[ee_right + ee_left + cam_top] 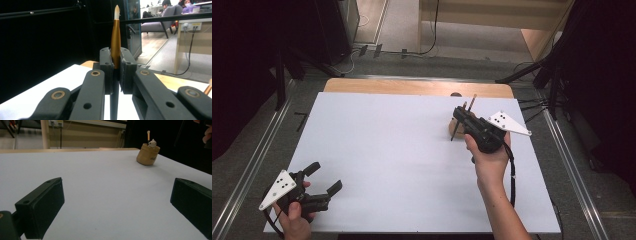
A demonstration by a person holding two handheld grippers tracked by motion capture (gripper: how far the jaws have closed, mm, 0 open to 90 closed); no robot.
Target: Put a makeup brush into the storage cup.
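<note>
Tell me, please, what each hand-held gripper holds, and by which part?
The right hand-held gripper clamps a brush at its gold ferrule. The left hand-held gripper is open, holding nothing.

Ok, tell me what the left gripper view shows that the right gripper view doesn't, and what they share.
The left gripper view shows the left tongs open over the bare white table, and farther off a tan holder with a small white figure and a stick standing in it. The right gripper view shows the right tongs shut on a gold-bodied pen with a pale tip, held upright, and an office area with desks behind. Both share the white table surface and the wooden edge beyond it.
</note>
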